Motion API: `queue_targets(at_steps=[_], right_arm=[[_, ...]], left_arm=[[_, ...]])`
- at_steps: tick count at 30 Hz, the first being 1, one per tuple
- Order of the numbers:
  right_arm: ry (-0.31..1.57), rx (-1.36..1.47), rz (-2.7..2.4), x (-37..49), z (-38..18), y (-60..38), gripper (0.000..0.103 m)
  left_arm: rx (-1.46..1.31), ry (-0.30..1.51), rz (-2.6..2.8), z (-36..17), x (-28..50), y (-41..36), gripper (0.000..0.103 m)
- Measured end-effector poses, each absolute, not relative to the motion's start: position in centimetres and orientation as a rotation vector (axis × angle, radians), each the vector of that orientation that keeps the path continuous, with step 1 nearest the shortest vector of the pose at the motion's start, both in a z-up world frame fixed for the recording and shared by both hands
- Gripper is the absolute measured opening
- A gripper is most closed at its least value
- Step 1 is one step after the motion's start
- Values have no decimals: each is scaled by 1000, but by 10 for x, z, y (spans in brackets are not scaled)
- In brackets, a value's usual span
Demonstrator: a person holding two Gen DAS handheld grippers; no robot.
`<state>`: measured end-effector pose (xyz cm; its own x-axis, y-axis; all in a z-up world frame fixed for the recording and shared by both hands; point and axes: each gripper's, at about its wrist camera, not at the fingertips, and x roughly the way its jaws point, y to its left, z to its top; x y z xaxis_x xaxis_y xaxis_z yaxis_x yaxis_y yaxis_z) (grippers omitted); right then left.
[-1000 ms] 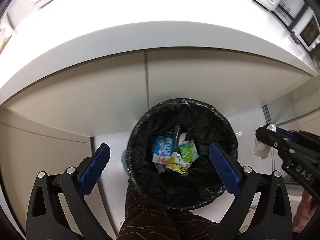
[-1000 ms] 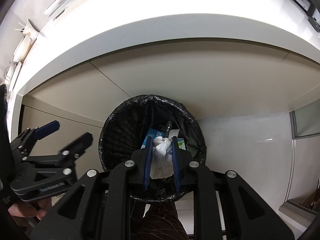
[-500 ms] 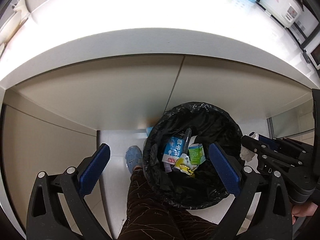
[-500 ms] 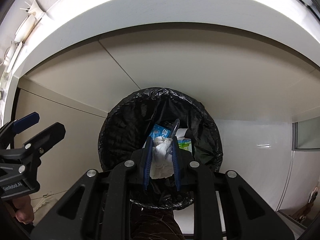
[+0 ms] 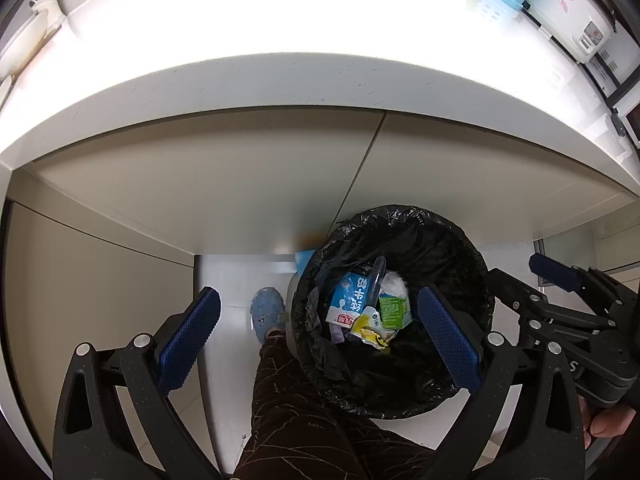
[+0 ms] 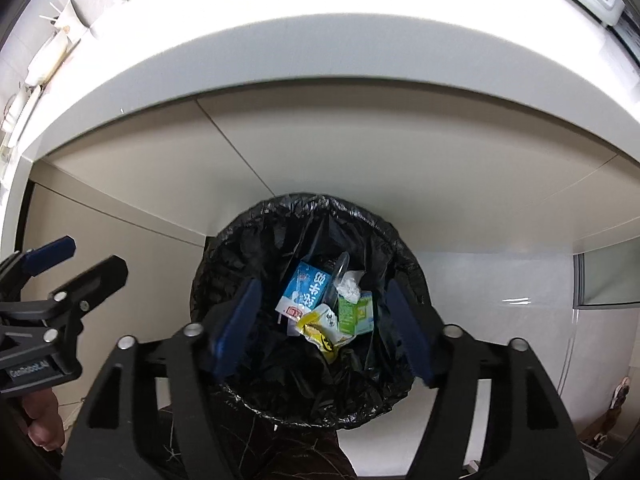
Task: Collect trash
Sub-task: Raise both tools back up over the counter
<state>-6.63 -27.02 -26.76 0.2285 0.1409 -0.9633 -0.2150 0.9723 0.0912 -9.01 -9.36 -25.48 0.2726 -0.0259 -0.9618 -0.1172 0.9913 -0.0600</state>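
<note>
Released since the earlier frame, the tissue (image 6: 349, 285) lay inside the bin (image 6: 224, 240), at twelve o'clock from the right gripper (image 6: 322, 330), now wide; left gripper (image 5: 318, 338) also wide, empty.

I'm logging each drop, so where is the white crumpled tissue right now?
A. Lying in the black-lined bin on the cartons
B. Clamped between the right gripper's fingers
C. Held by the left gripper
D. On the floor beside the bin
A: the white crumpled tissue lies inside the bin above the green carton, and the right gripper is open and empty.
</note>
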Motion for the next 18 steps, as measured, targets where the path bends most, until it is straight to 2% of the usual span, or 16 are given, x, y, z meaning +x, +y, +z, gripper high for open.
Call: queue_targets(at_steps=[6,8,18], right_arm=[[1268,-53,218,-63,-249,-278,89],[1246,-55,208,-62,-240,-280,91],[1138,-28,191,-41,-180,-290,94]], left_arm=[[-138,1287,55,-243,-86,-94,97],[-143,1281,49,-237,-84,-94,97],[-157,1219,34,-188,-66,-91,97]])
